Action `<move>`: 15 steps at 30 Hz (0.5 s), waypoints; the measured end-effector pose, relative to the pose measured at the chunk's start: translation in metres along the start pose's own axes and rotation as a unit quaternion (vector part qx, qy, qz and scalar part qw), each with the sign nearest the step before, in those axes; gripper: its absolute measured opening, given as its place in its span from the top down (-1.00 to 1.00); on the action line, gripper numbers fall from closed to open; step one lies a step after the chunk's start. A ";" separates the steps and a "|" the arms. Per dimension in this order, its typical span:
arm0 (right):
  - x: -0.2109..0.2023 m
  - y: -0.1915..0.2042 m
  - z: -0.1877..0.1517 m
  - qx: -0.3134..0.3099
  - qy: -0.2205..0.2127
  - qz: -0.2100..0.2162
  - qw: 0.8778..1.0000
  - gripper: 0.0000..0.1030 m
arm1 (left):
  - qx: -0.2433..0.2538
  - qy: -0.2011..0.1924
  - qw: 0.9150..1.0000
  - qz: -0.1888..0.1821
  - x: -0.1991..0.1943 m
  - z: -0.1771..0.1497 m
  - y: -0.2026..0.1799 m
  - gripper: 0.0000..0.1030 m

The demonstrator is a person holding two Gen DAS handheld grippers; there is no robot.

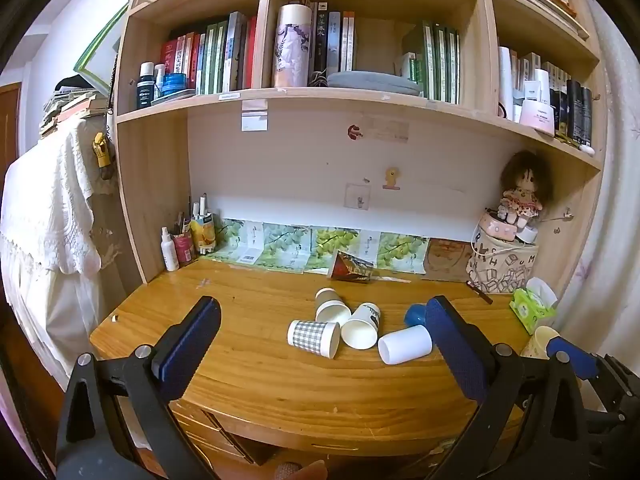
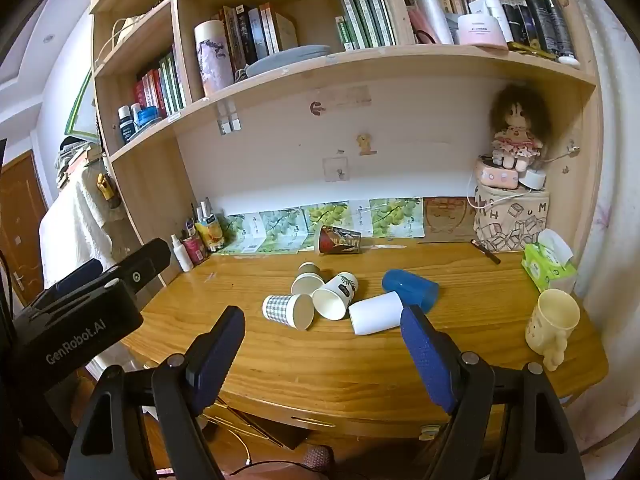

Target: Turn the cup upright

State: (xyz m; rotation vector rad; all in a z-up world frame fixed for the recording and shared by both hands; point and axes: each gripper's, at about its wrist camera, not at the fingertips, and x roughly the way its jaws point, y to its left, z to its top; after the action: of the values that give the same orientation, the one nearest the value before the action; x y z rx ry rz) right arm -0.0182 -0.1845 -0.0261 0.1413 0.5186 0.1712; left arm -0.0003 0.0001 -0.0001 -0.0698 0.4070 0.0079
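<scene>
Cluster of cups lies on its side at desk (image 2: 360,364) centre. Checked cup (image 2: 289,310) sits at 9 o'clock of the cluster, touching the printed cup (image 2: 335,295) to its right. A third cup (image 2: 307,279) lies behind these two, at 11 o'clock. The plain tumbler (image 2: 376,313) lies at 3 o'clock of the printed cup, with another tumbler (image 2: 410,289) just behind it at 1 o'clock. A dark cup (image 2: 339,239) lies apart at 12 o'clock, against the back wall. A mug (image 2: 552,324) stands upright at the desk's right edge, 3 o'clock. Tissue pack (image 2: 549,261) behind the mug; bag (image 2: 512,220) in the 1 o'clock corner, doll (image 2: 518,136) on top. Bottles (image 2: 196,244) occupy the 10 o'clock corner.
</scene>
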 end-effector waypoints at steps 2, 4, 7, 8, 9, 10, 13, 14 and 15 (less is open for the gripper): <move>0.000 0.000 0.000 0.001 0.000 0.000 1.000 -0.57 | 0.003 0.000 1.000 0.000 0.000 0.000 -0.001 -0.99; 0.000 -0.001 0.000 0.001 0.000 0.001 1.000 -0.57 | 0.006 0.001 1.000 0.000 0.000 0.000 -0.002 -0.99; 0.000 -0.001 0.000 0.001 0.000 0.001 1.000 -0.57 | 0.002 -0.002 1.000 0.000 -0.004 0.003 -0.001 -0.98; 0.000 0.000 0.000 0.000 0.000 0.002 1.000 -0.57 | 0.002 -0.002 1.000 -0.002 -0.005 0.003 0.000 -0.98; 0.000 0.000 0.000 0.000 -0.001 0.001 1.000 -0.57 | 0.004 -0.002 1.000 -0.002 -0.006 0.006 -0.003 -0.98; 0.000 -0.002 0.000 0.002 0.000 0.001 1.000 -0.57 | 0.004 -0.003 1.000 -0.003 -0.007 0.007 -0.003 -0.98; -0.001 -0.002 -0.001 0.002 0.000 0.001 1.000 -0.57 | 0.012 -0.008 1.000 -0.001 -0.008 0.004 -0.008 -0.98; -0.002 -0.002 -0.001 0.002 -0.001 0.001 1.000 -0.57 | 0.012 -0.006 1.000 -0.003 -0.007 0.004 -0.008 -0.98; -0.003 -0.002 -0.001 0.002 0.000 0.001 1.000 -0.57 | 0.013 -0.004 1.000 -0.002 -0.007 0.004 -0.009 -0.98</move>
State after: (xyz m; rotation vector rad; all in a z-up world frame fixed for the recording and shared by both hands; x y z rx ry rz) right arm -0.0207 -0.1870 -0.0259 0.1454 0.5184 0.1726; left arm -0.0045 -0.0085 0.0070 -0.0451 0.3991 -0.0016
